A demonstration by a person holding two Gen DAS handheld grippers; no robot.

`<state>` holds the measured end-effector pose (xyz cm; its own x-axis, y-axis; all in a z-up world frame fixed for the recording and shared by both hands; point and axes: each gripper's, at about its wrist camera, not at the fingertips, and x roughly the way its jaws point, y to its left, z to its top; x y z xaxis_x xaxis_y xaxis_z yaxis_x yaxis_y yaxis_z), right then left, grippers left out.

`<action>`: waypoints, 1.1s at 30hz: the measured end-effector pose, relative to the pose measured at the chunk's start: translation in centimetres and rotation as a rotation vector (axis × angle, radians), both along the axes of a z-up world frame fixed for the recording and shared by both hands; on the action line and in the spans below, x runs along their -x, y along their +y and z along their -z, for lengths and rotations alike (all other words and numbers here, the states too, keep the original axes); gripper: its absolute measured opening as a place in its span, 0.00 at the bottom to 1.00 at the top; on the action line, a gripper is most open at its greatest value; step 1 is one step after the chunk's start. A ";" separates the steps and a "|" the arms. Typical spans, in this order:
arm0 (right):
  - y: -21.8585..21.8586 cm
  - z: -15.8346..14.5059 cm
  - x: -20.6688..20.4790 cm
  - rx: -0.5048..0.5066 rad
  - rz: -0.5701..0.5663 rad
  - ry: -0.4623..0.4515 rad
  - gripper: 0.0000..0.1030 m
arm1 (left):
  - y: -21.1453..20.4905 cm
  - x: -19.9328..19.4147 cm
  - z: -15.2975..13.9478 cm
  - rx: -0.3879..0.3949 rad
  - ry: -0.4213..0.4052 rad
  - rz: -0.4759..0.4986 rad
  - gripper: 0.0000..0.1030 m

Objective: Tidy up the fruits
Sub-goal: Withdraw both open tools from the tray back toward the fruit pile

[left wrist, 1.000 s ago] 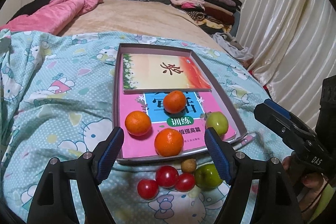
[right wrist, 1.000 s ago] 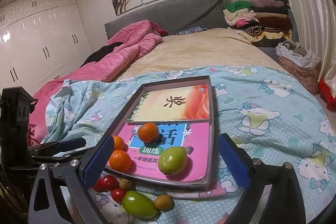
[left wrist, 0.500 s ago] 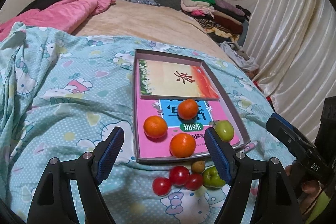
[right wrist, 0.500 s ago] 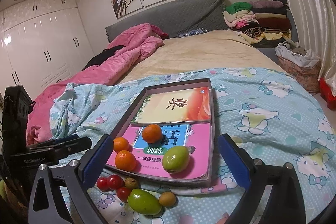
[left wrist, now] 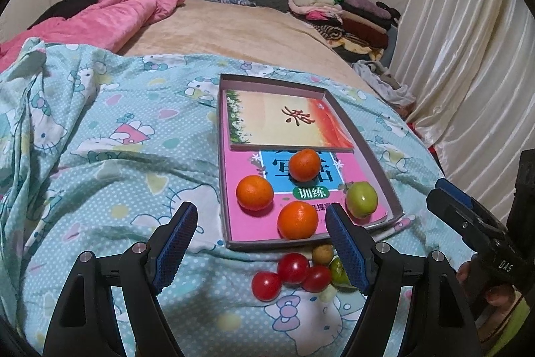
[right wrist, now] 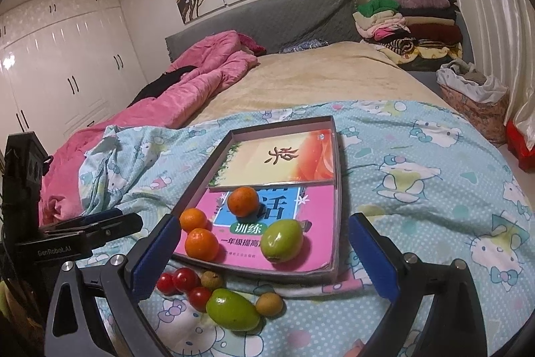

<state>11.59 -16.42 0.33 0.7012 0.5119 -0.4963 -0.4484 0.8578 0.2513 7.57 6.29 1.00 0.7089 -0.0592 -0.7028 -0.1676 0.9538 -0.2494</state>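
Observation:
A shallow grey box tray (left wrist: 364,149) (right wrist: 338,176) lies on the bed with two books inside. On the pink book sit three oranges (left wrist: 297,219) (right wrist: 202,244) and a green fruit (left wrist: 361,199) (right wrist: 282,240). In front of the tray lie three cherry tomatoes (left wrist: 293,268) (right wrist: 184,279), a green fruit (right wrist: 232,309) (left wrist: 337,270) and two small brown fruits (right wrist: 269,304). My left gripper (left wrist: 260,243) is open and empty, above the quilt left of the loose fruit. My right gripper (right wrist: 264,256) is open and empty, hovering before the tray.
A Hello Kitty quilt (left wrist: 117,163) covers the near bed. A pink blanket (left wrist: 110,15) lies at the back left, folded clothes (right wrist: 408,25) at the back right, curtains (left wrist: 468,56) on the right. A pen (left wrist: 396,225) lies by the tray's near right corner.
Both grippers have pulled back and up from the fruit, so the tray looks smaller. The left gripper has also drifted left. The fruit has not moved.

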 end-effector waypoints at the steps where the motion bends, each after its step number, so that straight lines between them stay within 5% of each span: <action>1: 0.1 0.0 0.1 0.004 -0.001 0.003 0.97 | 0.0 0.0 0.1 -0.002 0.005 0.001 0.78; 33: 4.0 2.1 3.0 0.122 -0.077 0.091 0.97 | -0.6 2.3 2.1 -0.023 0.118 0.024 0.78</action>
